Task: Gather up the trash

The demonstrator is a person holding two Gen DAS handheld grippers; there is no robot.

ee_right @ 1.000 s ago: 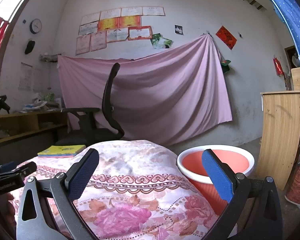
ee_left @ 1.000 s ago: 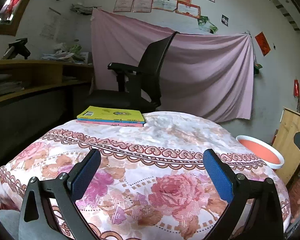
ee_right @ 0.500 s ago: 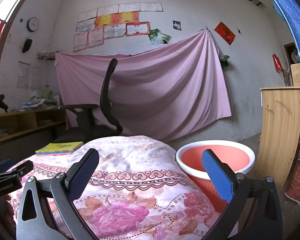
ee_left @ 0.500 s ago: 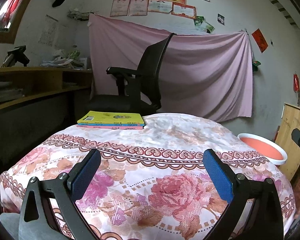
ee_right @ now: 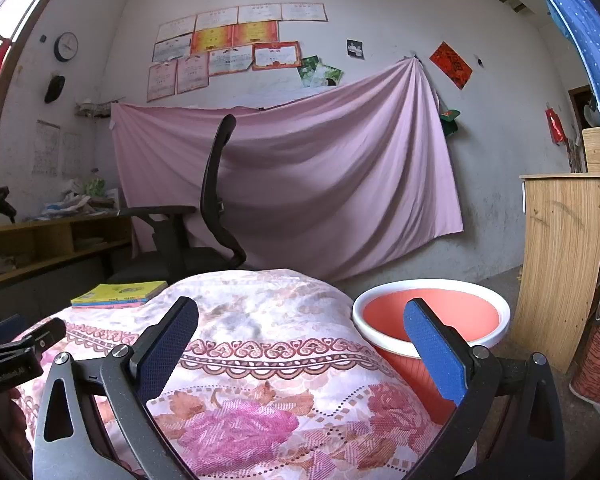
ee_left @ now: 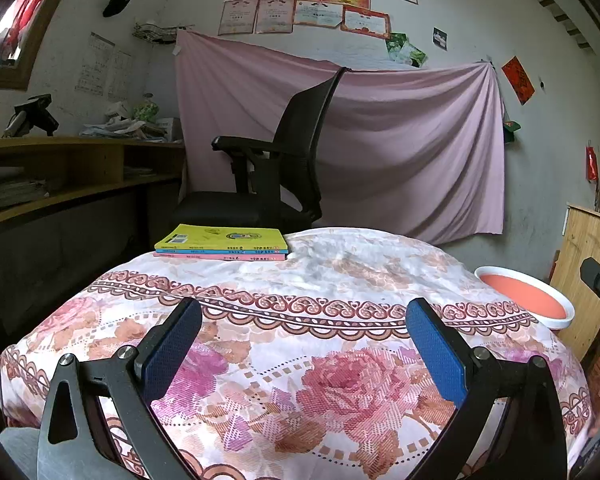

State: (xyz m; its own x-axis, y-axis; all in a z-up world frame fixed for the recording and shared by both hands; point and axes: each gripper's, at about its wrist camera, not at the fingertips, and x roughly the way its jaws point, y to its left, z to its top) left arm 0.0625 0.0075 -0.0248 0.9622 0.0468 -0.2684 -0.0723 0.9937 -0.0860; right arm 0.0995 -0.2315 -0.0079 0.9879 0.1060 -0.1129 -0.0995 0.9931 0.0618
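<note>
An orange bucket with a white rim stands on the floor beside the right edge of the table; it also shows in the left wrist view. The table is covered by a floral cloth. No trash shows on the cloth. My left gripper is open and empty, held above the near part of the cloth. My right gripper is open and empty, over the cloth's right side with its right finger in front of the bucket.
A stack of books with a yellow cover lies at the far left of the table. A black office chair stands behind it. A wooden shelf desk runs along the left wall. A wooden cabinet stands right of the bucket.
Both grippers have tilted up slightly, so the table and bucket sit lower in view. Both stay open and empty.
</note>
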